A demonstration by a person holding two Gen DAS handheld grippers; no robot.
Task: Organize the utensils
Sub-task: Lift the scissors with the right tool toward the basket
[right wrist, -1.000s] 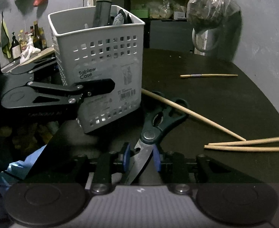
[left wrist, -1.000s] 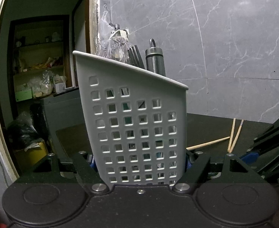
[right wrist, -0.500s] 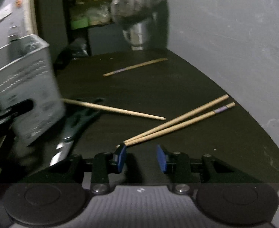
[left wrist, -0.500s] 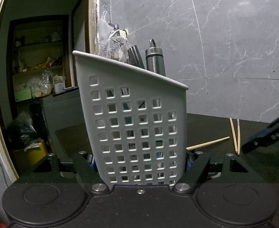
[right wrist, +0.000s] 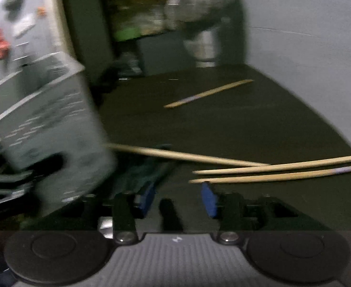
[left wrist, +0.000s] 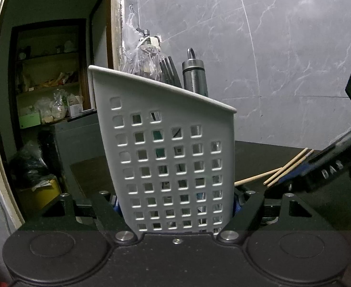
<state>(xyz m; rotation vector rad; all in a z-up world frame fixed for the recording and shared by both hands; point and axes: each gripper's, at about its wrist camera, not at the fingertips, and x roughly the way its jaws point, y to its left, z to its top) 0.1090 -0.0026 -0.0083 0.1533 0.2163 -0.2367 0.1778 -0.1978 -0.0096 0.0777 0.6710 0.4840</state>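
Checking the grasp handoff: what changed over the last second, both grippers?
The right gripper let go of the scissors, which now lie on the table beside the caddy; it swung toward the chopstick pair; its jaws are opening with nothing between them. The left gripper stays clamped on the white utensil caddy, unmoved. The loose chopsticks have not shifted.

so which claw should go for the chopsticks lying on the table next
Right. The right claw is empty, jaws opening, with the chopsticks just ahead of it. The left claw is shut on the utensil basket.
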